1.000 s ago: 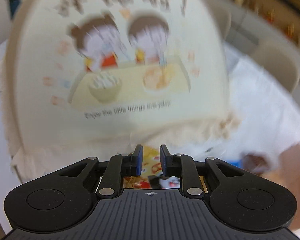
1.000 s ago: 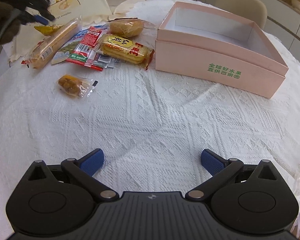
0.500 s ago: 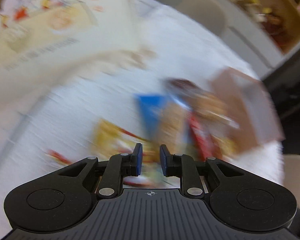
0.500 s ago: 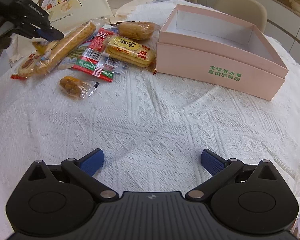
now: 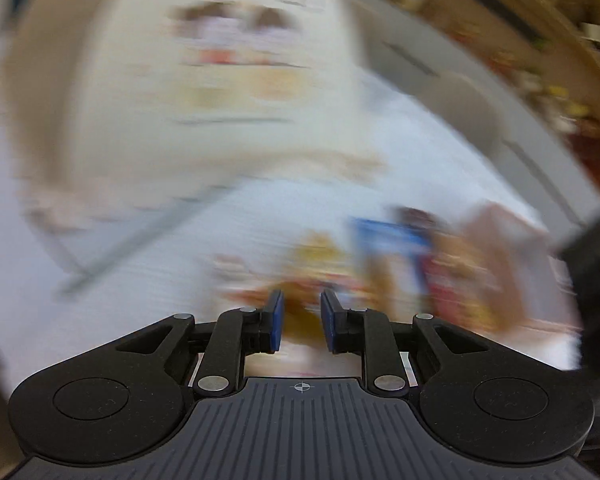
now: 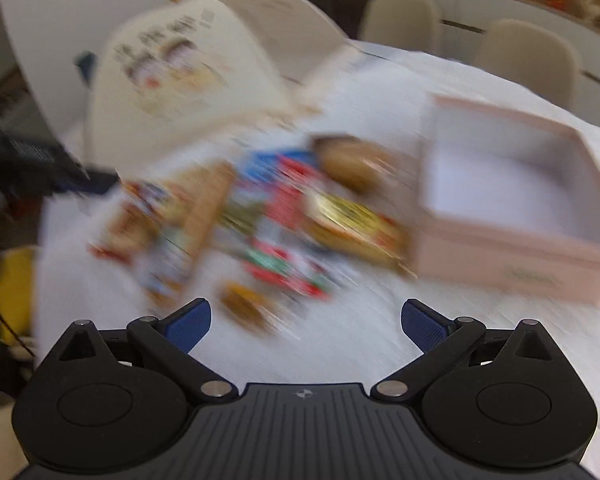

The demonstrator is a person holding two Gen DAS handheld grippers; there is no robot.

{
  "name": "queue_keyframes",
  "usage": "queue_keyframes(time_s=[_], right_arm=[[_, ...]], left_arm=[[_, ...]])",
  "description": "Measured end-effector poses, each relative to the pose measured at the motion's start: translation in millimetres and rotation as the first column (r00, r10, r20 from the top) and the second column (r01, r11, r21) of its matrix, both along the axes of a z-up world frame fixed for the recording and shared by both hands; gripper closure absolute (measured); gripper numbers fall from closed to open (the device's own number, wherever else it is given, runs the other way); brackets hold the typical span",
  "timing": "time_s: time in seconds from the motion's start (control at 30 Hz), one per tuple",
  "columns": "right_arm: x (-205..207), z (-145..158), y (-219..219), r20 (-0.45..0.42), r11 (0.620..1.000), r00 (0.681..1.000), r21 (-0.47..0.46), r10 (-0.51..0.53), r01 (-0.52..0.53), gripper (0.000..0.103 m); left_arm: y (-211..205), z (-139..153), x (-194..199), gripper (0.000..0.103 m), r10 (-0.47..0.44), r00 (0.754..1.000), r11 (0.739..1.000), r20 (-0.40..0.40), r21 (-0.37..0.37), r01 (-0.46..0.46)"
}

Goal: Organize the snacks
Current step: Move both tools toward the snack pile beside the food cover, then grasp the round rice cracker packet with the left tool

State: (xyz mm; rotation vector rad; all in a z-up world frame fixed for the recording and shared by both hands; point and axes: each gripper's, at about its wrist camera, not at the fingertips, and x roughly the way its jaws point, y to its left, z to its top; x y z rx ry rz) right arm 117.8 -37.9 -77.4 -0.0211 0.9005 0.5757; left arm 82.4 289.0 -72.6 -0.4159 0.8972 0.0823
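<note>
Snacks (image 6: 268, 232): blurred pile on white tablecloth (image 6: 380, 340), at 9 o'clock of pink box (image 6: 512, 240). Long biscuit pack (image 6: 204, 208), axis 1-to-7 o'clock. Right gripper (image 6: 304, 320) spread wide, empty. Left gripper (image 5: 301, 320) narrowly parted; grasp unclear.

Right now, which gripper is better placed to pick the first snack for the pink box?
Probably right: the right gripper is wide open facing the snack pile, beside the pink box. The left gripper is nearly closed.

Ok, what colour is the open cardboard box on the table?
Pale pink cardboard box, white inside; the right wrist view shows it best.
</note>
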Motion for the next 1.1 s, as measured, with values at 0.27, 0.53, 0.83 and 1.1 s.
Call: queue_keyframes(time_s=[0.27, 0.53, 0.83, 1.1], right_arm=[[83, 31, 135, -0.272, 0.974, 0.960, 0.225, 0.068, -0.005, 0.010], [122, -32, 205, -0.491, 0.992, 0.863, -0.009, -0.115, 0.127, 0.012], [105, 0, 187, -0.320, 1.000, 0.947, 0.003, -0.026, 0.028, 0.085], [86, 24, 122, -0.104, 0.994, 0.994, -0.105, -0.043, 0.032, 0.083]], left_arm=[[37, -24, -28, 0.079, 0.128, 0.991, 0.990, -0.046, -0.058, -0.130], [40, -37, -33, 0.079, 0.071, 0.997, 0.986, -0.004, -0.149, -0.071], [37, -57, 5, 0.061, 0.024, 0.999, 0.985, -0.029, -0.171, -0.028], [-34, -53, 41, 0.025, -0.169, 0.984, 0.983, -0.059, 0.067, 0.173]])
